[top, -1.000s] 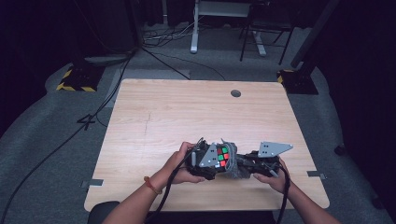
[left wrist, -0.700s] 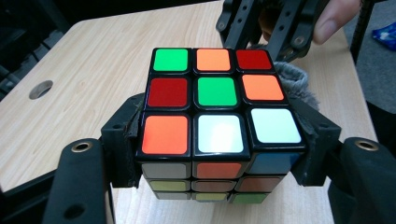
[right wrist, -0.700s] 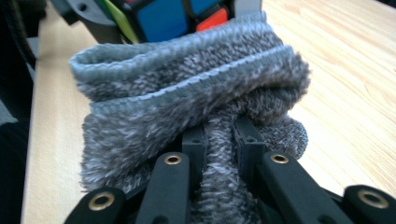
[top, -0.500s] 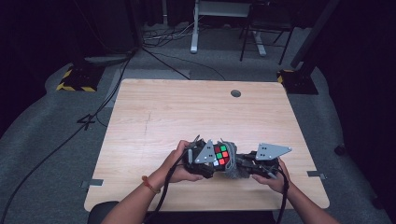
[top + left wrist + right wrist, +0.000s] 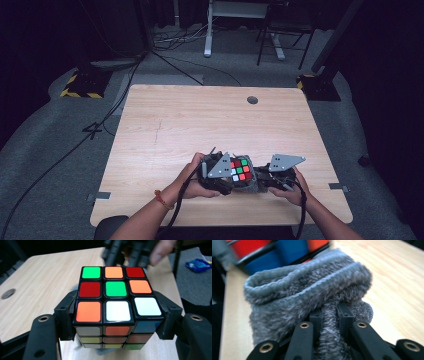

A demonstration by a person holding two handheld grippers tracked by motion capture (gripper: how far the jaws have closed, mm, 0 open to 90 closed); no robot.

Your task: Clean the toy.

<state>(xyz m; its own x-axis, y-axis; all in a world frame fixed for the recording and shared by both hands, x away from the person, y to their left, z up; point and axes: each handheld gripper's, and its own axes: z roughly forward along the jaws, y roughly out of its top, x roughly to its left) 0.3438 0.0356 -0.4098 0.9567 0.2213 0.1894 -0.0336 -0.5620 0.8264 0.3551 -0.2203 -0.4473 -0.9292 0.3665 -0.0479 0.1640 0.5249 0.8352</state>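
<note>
Rubik's-type cube [image 5: 240, 171], black plastic with coloured stickers, sits low over the near middle of the pale wooden table [image 5: 200, 125] in the high view, held between two hands. Left gripper [image 5: 220, 172], black with a grey three-cornered plate, meets the cube from the left; right gripper [image 5: 272, 177] stands just beside it on the right, its own grey plate on top. Grey fuzzy cloth [image 5: 254, 184] shows at the cube's lower right edge, touching it.

Left gripper view: cube [image 5: 116, 307] clamped between the two black jaws, pads pressed on its left and right sides. Top face reads green, orange, red; red, green, orange; orange, white, white. Beyond it, blurred, a fingertip [image 5: 160, 251] and dark gripper parts.

Right gripper view: jaws drawn close together, pinching a fold of the grey cloth [image 5: 312, 297], which bunches up ahead of them. Behind the cloth, out of focus, red and blue cube faces [image 5: 277, 252]. Table [image 5: 397, 280] to the right.
</note>
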